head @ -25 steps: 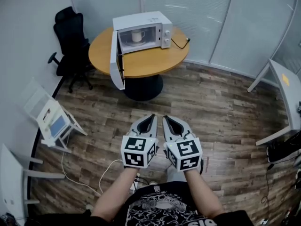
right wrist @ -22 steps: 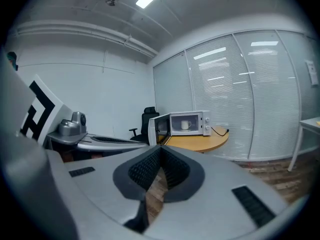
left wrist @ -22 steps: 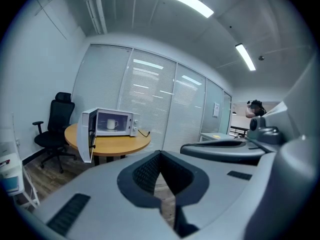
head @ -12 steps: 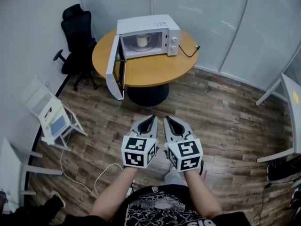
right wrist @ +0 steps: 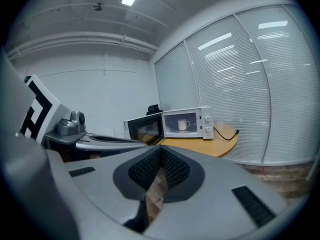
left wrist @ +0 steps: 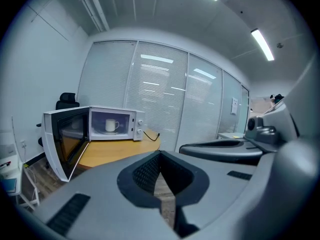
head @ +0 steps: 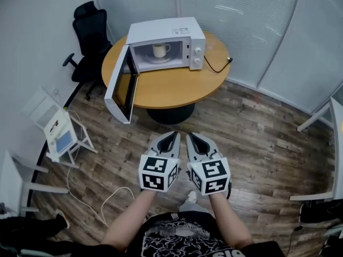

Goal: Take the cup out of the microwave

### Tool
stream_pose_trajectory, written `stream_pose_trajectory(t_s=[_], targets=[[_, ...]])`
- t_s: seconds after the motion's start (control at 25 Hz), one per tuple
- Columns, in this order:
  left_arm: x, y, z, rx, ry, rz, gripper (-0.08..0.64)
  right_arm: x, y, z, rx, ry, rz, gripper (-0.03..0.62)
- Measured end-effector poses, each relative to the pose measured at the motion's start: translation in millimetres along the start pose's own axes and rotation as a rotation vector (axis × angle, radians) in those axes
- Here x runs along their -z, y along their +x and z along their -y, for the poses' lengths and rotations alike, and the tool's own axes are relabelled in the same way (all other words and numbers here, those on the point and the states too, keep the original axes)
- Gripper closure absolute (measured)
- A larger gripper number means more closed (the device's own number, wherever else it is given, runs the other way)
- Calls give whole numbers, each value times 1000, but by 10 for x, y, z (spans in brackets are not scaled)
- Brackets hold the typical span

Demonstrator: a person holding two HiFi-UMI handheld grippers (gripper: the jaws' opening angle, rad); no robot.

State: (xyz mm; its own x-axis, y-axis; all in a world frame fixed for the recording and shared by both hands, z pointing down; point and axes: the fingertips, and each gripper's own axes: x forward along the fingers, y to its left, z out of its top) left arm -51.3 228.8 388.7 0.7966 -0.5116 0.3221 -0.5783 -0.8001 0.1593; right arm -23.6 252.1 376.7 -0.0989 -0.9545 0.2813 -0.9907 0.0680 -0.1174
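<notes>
A white cup stands on the turntable inside a white microwave whose door hangs open to the left. The microwave sits on a round wooden table. In the left gripper view the cup shows far off, and likewise the cup in the right gripper view. My left gripper and right gripper are side by side over the floor, well short of the table. Both are shut with nothing held.
A black office chair stands left of the table. A white stand with a cable sits at the left wall. Another white table edge is at the right. Glass partitions with blinds close the back.
The table and microwave have come closer and lower in the head view as I walked toward them. The grippers keep their pose, side by side and shut.
</notes>
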Motion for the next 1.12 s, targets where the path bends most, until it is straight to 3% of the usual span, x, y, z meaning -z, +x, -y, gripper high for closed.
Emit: stream_pose_trajectory(t_s=[0.32, 0.56, 0.8, 1.12], targets=[[-64, 461, 96, -45, -14, -8, 551, -61, 163, 467, -48, -12, -21, 577], [-118, 621, 64, -51, -23, -5, 551, -108, 301, 586, -59, -18, -24, 577], [-194, 930, -148, -39, -43, 5, 551, -126, 602, 693, -58, -35, -41, 577], [-352, 1559, -686, -1, -60, -10, 551, -314, 1428, 961, -26, -42, -63, 577]])
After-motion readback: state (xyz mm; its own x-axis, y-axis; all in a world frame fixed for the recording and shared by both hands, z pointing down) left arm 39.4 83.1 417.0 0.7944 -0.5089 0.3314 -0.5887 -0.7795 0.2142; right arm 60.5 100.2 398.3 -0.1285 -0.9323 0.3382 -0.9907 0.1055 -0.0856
